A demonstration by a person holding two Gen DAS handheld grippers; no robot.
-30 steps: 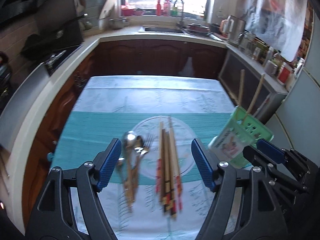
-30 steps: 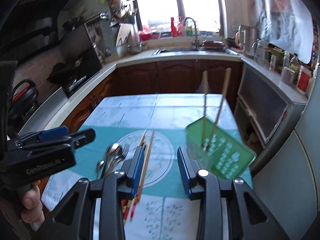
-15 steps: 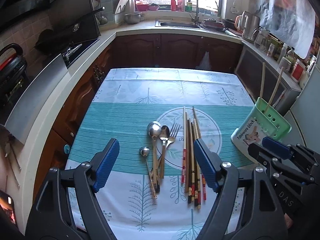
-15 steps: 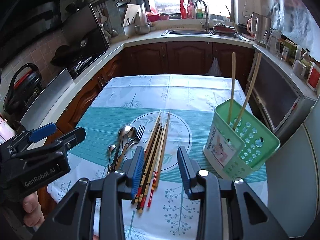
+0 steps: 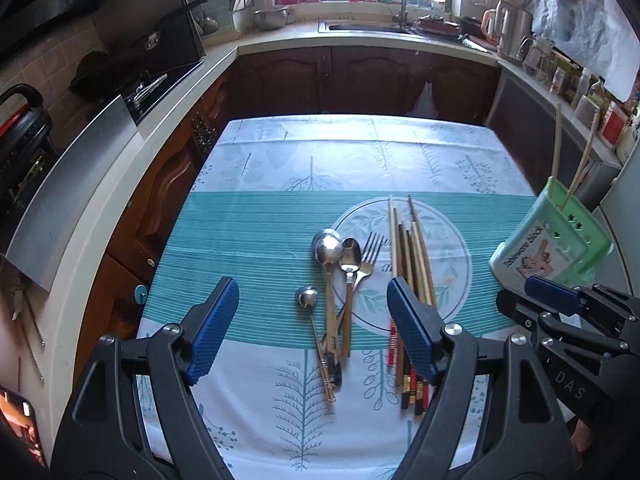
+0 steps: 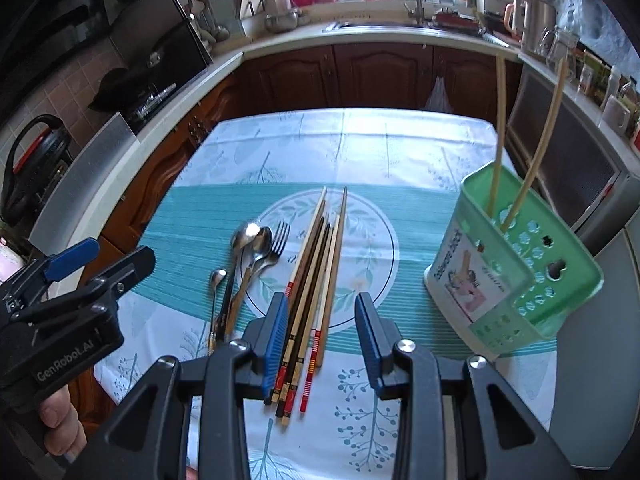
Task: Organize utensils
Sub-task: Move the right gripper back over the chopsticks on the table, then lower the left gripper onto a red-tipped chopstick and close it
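Several chopsticks lie side by side on the table, beside two spoons, a fork and a small spoon. A green utensil holder stands at the right with two pale chopsticks upright in it. My right gripper hovers open above the near ends of the chopsticks, nothing between its pads. My left gripper hangs open wide above the handles of the spoons, holding nothing. Each gripper shows in the other's view, the left and the right.
The table carries a teal and white cloth with a round leaf print. Kitchen counters wrap around it, with a stove at the left and a sink at the back. A hand grips the left tool.
Both grippers have tilted down and come closer to the table; the utensils now sit nearer and lower in both views. The jaws look unchanged, and nothing was picked up.
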